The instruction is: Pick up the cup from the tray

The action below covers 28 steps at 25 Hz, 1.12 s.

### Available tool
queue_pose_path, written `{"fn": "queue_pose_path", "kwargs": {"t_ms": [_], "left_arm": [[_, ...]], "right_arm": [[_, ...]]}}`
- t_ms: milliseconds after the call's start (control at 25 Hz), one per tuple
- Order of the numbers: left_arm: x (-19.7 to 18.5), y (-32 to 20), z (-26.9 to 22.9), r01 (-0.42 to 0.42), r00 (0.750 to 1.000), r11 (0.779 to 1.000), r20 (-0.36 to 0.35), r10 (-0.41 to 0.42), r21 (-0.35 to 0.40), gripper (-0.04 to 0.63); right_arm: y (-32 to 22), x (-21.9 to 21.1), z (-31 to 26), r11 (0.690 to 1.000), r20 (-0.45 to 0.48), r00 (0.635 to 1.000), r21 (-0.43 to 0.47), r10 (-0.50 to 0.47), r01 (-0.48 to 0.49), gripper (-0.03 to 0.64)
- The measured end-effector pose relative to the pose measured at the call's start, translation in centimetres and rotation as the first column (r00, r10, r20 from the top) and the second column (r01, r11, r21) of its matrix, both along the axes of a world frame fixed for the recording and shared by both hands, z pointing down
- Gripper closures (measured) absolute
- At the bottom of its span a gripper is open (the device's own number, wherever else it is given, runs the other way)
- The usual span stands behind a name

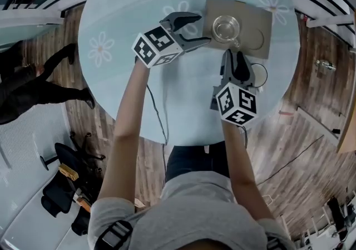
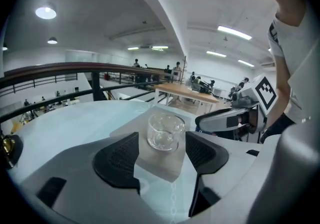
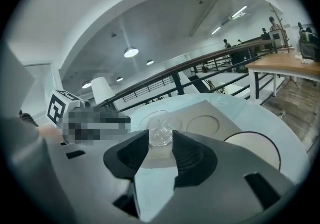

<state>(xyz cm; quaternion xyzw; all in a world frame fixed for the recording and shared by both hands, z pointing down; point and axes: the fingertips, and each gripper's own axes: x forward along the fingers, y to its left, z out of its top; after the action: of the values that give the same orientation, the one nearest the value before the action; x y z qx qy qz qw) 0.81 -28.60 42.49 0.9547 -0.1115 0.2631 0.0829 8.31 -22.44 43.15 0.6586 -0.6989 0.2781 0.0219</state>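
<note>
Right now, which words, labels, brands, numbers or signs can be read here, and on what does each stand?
No readable text.
The cubes on left gripper and right gripper: only square markers, no letters.
Print on the person's shirt: too blurred.

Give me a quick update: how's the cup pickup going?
Left gripper open, right gripper open, both empty. Cup upright on tray, not yet gripped. Nothing blocking.
</note>
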Motion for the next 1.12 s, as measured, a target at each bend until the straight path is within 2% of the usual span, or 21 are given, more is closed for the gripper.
{"fn": "queue_pose_path", "kwargs": {"t_ms": [240,520,840,1120], "left_arm": [[1.2,-0.1,2.0,-0.075,0.997,0.997,-0.029,0.074,-0.026,0.296],[0.8,-1.0,2.8,-0.079,0.996,0.996,-0.035,0.077,-0.042,0.296],[-0.3,-0.6,3.2,-0.081,0.996,0.995,-0.025,0.080,-0.060,0.296],[-0.5,-0.8,3.6,-0.079,0.997,0.995,-0.030,0.077,-0.065,0.296]], "right_arm": [[-1.2,-0.2,1.7,0.996,-0.025,0.999,-0.073,0.045,-0.046,0.478],[-2.0,-0.5,3.5,0.987,-0.077,0.995,-0.144,0.055,-0.066,0.415],[-3.0,-0.6,3.8,0.986,-0.126,0.991,-0.158,0.040,-0.060,0.377],[-3.7,-1.2,4.0,0.990,-0.158,0.987,-0.138,-0.042,0.020,0.374]]}}
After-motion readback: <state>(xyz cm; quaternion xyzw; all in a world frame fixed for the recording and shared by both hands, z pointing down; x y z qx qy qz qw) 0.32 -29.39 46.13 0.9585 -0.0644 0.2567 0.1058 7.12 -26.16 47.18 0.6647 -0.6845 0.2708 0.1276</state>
